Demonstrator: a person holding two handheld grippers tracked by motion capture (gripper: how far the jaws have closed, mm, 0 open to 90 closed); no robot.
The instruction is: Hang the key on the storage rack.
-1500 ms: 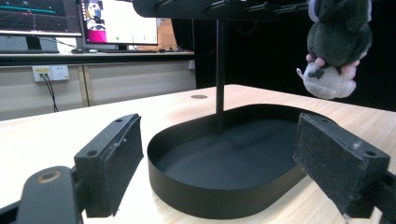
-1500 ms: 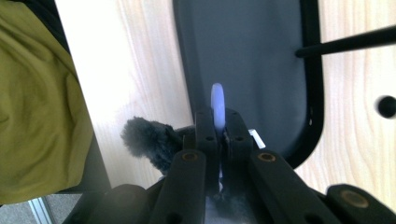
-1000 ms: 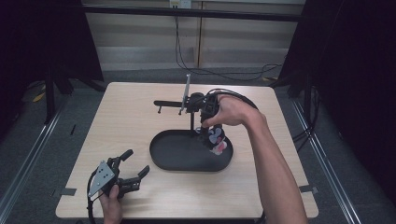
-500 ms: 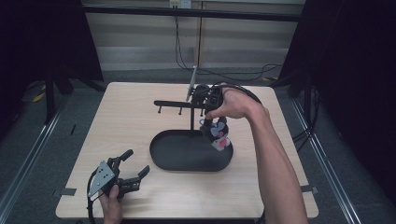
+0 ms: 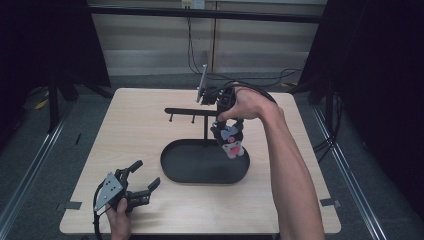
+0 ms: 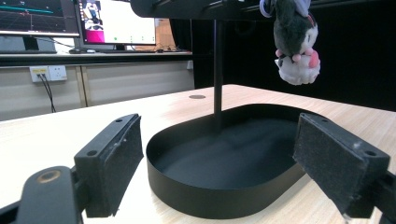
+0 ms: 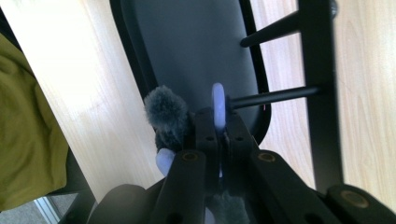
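Observation:
A small grey, white and pink plush toy (image 5: 230, 141) hangs above the right end of the black oval tray (image 5: 172, 172). My right gripper (image 5: 220, 107) is shut on its pale lilac loop (image 7: 218, 108), close under the stand's crossbar (image 5: 182, 110). In the right gripper view the loop sits right at the tip of a thin black peg (image 7: 275, 95), with the toy's grey fur (image 7: 166, 112) beside the jaws. My left gripper (image 5: 144, 176) rests open on the table at the front left with nothing between its pads (image 6: 114, 154). It faces the tray (image 6: 219, 198) and the hanging toy (image 6: 295, 44).
The stand's upright post (image 6: 217, 70) rises from the tray's far side. Its crossbar carries several short pegs (image 5: 193, 119). Bare tabletop (image 5: 125, 130) lies left of the tray. A monitor (image 6: 116, 21) and wall sockets are behind the table in the left gripper view.
My right hand has lifted the plush toy out of the tray, up and away toward the crossbar. The left gripper has stayed where it was.

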